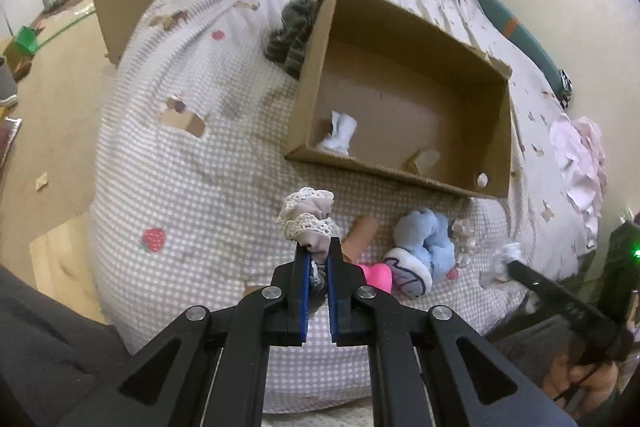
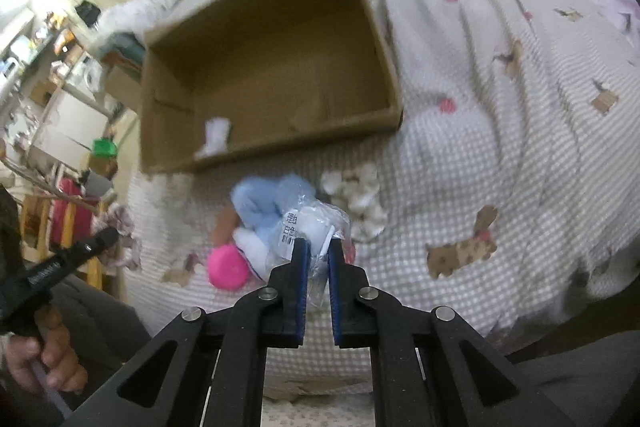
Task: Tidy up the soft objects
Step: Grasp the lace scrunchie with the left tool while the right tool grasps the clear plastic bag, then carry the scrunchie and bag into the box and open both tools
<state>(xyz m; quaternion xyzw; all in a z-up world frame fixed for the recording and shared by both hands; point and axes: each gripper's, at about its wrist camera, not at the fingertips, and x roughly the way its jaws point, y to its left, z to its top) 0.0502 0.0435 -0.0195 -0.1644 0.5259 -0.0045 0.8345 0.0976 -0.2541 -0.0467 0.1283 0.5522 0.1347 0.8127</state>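
A bed (image 1: 192, 163) covered in a lilac checked quilt printed with strawberries and dogs is seen from two wrist cameras; an open cardboard box (image 1: 404, 183) is set on the quilt towards its far edge, and a small white soft item (image 1: 340, 131) is seen lying in the box's near left corner; a grey striped fabric item (image 1: 290, 35) is tucked against the box's far left outside wall. At the left, the left gripper (image 1: 318, 247) is clamped on a cream lace-trimmed cloth bundle (image 1: 306, 217), which is held above the quilt in front of the box's near wall; just right of it, near the quilt's front edge, a brown roll (image 1: 362, 233), a pink heart-shaped toy (image 1: 376, 275) and a blue plush toy (image 1: 424, 247) are gathered together, with a cluster of white cotton balls (image 2: 358, 193) beside the plush; further right, the right gripper (image 2: 318, 249) is closed on a clear plastic packet (image 2: 316, 227) with white contents and a printed label, held above the plush toy; pale pink clothing (image 1: 580, 163) is heaped at the quilt's right edge.
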